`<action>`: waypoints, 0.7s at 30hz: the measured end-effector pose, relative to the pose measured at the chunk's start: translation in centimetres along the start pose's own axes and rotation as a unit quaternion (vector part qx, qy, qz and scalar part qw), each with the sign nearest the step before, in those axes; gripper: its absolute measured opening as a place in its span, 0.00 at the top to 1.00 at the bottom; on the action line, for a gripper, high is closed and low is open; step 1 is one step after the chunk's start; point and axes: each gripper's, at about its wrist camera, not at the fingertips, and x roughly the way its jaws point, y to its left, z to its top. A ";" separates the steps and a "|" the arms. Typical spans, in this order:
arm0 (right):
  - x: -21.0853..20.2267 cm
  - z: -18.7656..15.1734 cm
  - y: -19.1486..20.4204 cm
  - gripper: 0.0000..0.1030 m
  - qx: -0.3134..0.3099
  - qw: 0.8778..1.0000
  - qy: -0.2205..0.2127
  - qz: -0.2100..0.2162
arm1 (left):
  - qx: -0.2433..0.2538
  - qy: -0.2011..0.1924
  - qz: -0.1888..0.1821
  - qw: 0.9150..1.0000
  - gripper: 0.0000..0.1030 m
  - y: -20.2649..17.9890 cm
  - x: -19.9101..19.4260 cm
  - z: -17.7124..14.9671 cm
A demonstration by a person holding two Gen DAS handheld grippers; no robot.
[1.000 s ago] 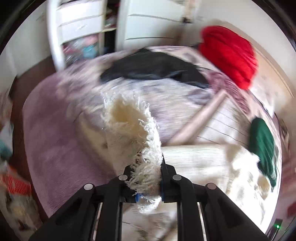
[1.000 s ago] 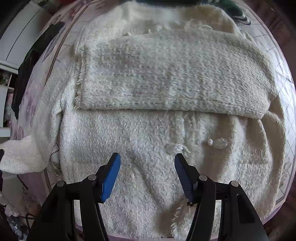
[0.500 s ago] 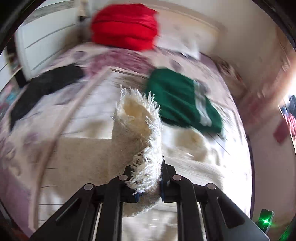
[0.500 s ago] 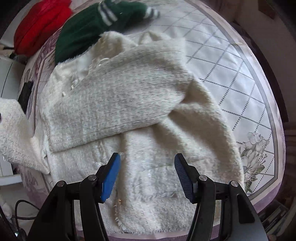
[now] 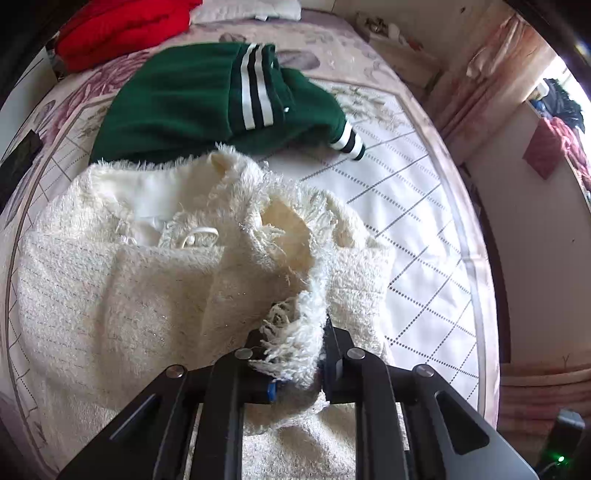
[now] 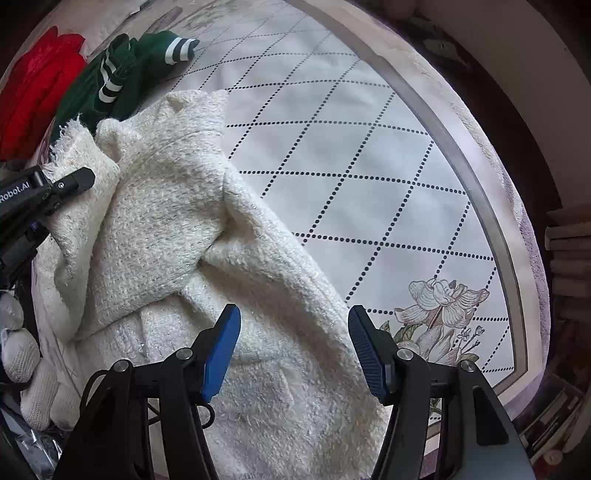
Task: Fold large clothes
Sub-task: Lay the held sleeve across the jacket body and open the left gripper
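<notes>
My left tool (image 5: 295, 363) pinches the fringed cuff of the cream coat (image 6: 184, 229), which lies lower left on the bed (image 6: 369, 155). My right tool (image 6: 293, 350) hangs open, empty, over its hem. Bare quilt lies to the right.

A quilted bedspread (image 6: 369, 155) covers the bed. Pink curtains (image 5: 491, 66) hang beside it. Daylight enters behind them.

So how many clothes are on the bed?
3 that I can see clearly: a fluffy cream jacket in front, a green sweater with white stripes behind it, and a red one at the far end. A dark thing at the bed's left edge may be another.
</notes>
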 end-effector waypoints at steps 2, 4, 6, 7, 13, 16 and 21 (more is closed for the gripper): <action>-0.2 0.7 -0.5 0.39 0.005 1.000 0.010 0.024 | -0.008 0.009 -0.005 1.000 0.81 0.3 -0.1 0.3; -0.8 1.4 -0.6 0.39 0.006 0.999 0.015 0.048 | -0.016 0.007 -0.017 1.000 0.71 1.5 -1.1 0.4; -1.4 2.2 -0.2 0.39 0.003 0.997 0.017 0.071 | -0.019 -0.004 -0.024 1.000 0.48 2.9 -2.6 0.6; -1.8 2.6 0.2 0.39 0.000 0.996 0.019 0.082 | -0.021 -0.013 -0.022 0.999 0.40 3.9 -3.6 0.6; -1.3 5.4 5.4 0.32 -0.025 0.988 0.033 0.148 | -0.051 -0.049 0.047 0.996 0.31 12.5 -8.2 0.4; 1.2 7.0 8.2 0.32 -0.033 0.989 0.038 0.138 | -0.092 -0.036 0.085 0.991 0.30 17.8 -8.3 -0.8; 6.5 8.6 11.8 0.33 -0.043 0.990 0.077 0.111 | -0.133 0.005 0.142 0.981 0.31 24.9 -6.3 -3.4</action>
